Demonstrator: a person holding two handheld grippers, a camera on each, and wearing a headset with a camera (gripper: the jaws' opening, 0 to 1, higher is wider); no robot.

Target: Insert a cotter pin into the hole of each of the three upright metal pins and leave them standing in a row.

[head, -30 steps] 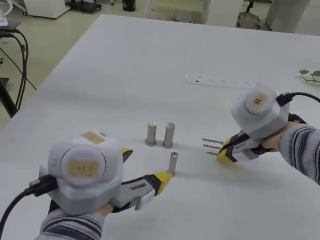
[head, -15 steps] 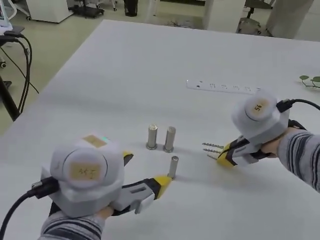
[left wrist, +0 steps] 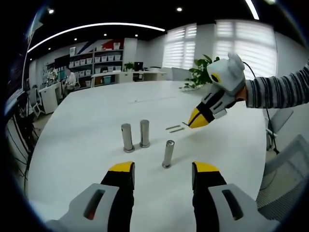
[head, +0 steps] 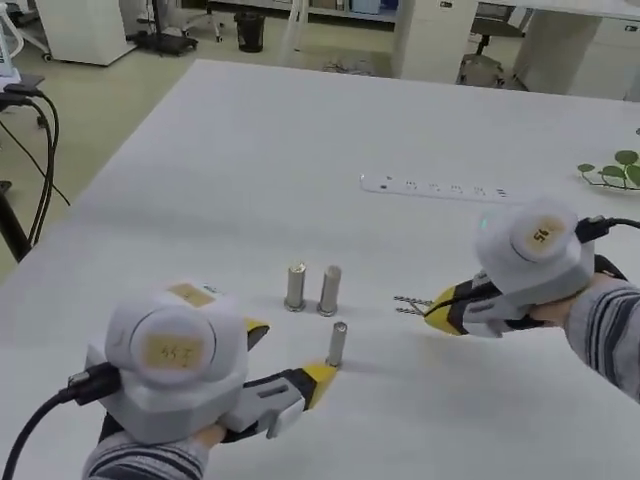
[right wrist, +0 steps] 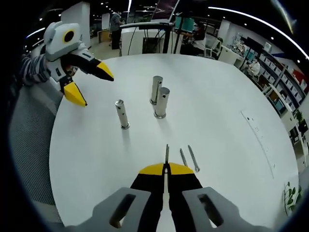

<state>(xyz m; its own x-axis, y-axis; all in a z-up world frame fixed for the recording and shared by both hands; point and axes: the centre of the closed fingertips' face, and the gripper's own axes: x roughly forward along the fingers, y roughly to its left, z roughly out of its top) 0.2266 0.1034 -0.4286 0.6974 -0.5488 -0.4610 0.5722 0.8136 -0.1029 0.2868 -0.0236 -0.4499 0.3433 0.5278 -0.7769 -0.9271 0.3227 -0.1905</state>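
Three metal pins stand upright on the white table at the centre of the head view, two just beside each other and the third pin apart below them. At the bottom of the left gripper view the left gripper has its jaws spread wide, with the third pin just beyond the gap. In the right gripper view the right gripper pinches one cotter pin; two loose cotter pins lie flat just right of it
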